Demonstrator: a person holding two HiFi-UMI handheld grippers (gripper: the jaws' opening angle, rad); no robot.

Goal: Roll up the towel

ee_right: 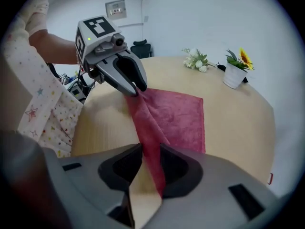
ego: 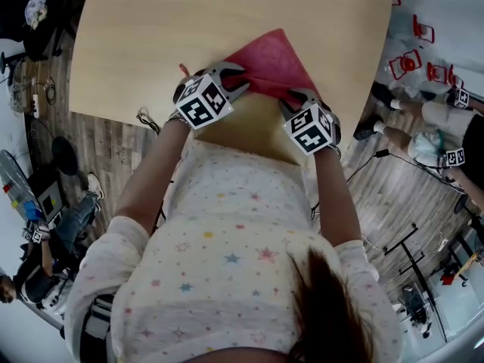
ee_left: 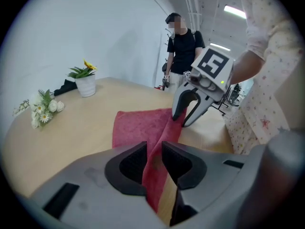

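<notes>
A red towel [ego: 274, 60] lies on the round light wooden table [ego: 151, 36], its near edge lifted off the top. My left gripper [ego: 231, 80] is shut on that edge at its left end. The right gripper [ego: 301, 98] is shut on it at the right end. In the left gripper view the towel [ee_left: 138, 125] runs up between the dark pads of my left gripper [ee_left: 153, 159], and the right gripper [ee_left: 189, 113] pinches the same fold further along. In the right gripper view the red towel [ee_right: 177, 116] passes through the right gripper [ee_right: 151, 160], while the left gripper [ee_right: 137, 88] nips its far corner.
A white pot with a yellow flower [ee_left: 86, 82] and a bunch of white flowers [ee_left: 45, 106] stand at the table's far side. A person in black [ee_left: 183, 46] stands beyond the table. The table's near edge [ego: 249, 146] is close behind the grippers.
</notes>
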